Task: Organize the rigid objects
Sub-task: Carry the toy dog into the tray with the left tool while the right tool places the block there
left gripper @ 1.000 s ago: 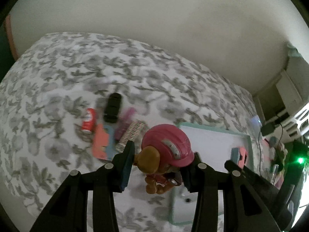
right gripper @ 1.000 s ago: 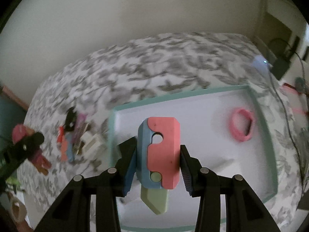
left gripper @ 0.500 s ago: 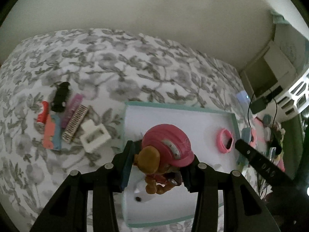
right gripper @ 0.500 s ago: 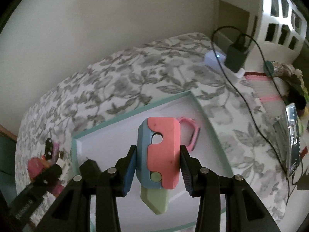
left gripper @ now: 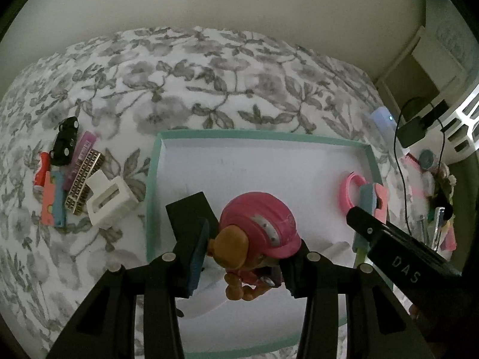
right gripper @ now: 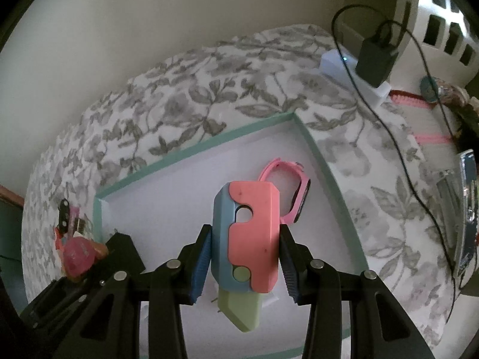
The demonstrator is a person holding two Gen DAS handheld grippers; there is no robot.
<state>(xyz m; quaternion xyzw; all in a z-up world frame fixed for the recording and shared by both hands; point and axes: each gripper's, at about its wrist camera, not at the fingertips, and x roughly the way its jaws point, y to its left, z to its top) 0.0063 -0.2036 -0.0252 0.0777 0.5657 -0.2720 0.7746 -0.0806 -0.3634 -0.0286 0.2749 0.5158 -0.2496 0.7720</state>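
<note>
The left gripper (left gripper: pixel 244 258) is clamped on a toy figure in a pink helmet (left gripper: pixel 257 233), and the right gripper (right gripper: pixel 244 264) pinches a pink-and-blue block toy (right gripper: pixel 247 239); both hang over the teal-rimmed tray (left gripper: pixel 151 191), where a pink ring (right gripper: pixel 286 191) already lies at its right end. To set them down well, lower each onto bare tray floor, figure left and block clear of the ring, then let the jaws part. More items wait on the floral bedspread (left gripper: pixel 209 89) to the left, a white block (left gripper: pixel 110 200) among them.
</note>
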